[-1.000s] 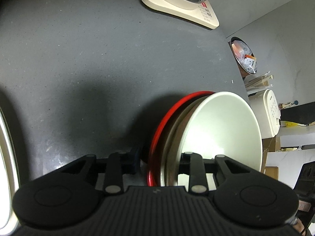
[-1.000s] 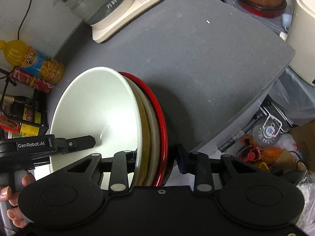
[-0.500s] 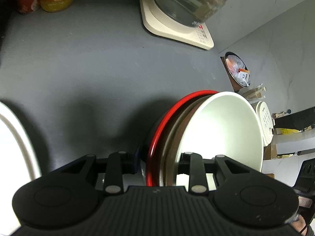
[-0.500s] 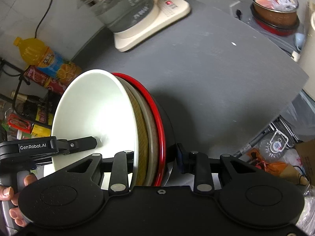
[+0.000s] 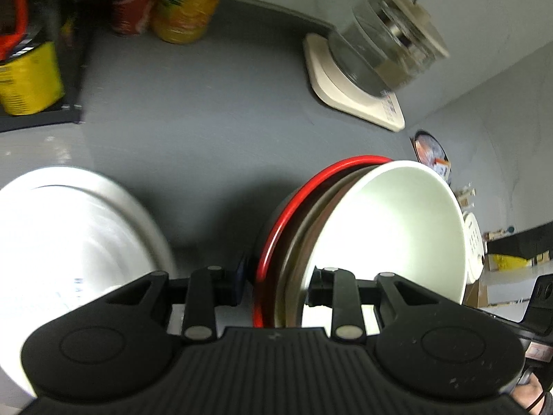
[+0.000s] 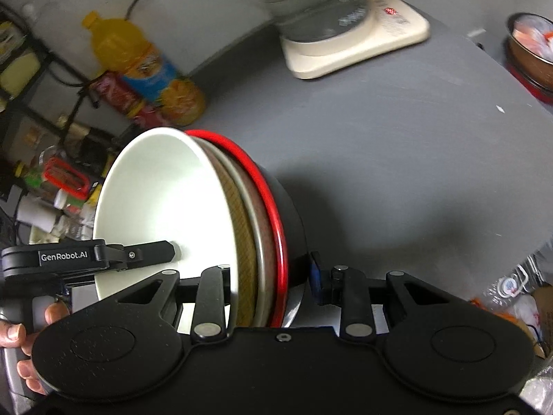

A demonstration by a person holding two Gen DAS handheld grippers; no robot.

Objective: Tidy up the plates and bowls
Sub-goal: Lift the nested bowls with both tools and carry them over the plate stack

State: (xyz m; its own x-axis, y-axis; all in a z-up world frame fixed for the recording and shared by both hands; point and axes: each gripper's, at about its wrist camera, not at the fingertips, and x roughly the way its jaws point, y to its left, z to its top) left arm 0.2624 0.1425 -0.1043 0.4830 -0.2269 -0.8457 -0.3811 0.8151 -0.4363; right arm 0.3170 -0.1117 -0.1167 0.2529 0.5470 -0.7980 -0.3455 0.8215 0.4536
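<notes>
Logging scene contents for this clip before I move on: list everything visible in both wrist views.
nested bowl stack: one, white bowl innermost, brownish bowls between, red-rimmed black outermost, clamped by both grippers above the counter
white plate: one, on counter, left
counter: one, dark grey
glass kettle on cream base: one, far edge
orange drink bottle: one, lying against wall
red can: one, beside bottle
bowl with packets: one, brown, far right
black rack: one, left
left gripper: black, shut on stack rim
right gripper: black, shut on stack rim
hand: one, on left gripper's handle
</notes>
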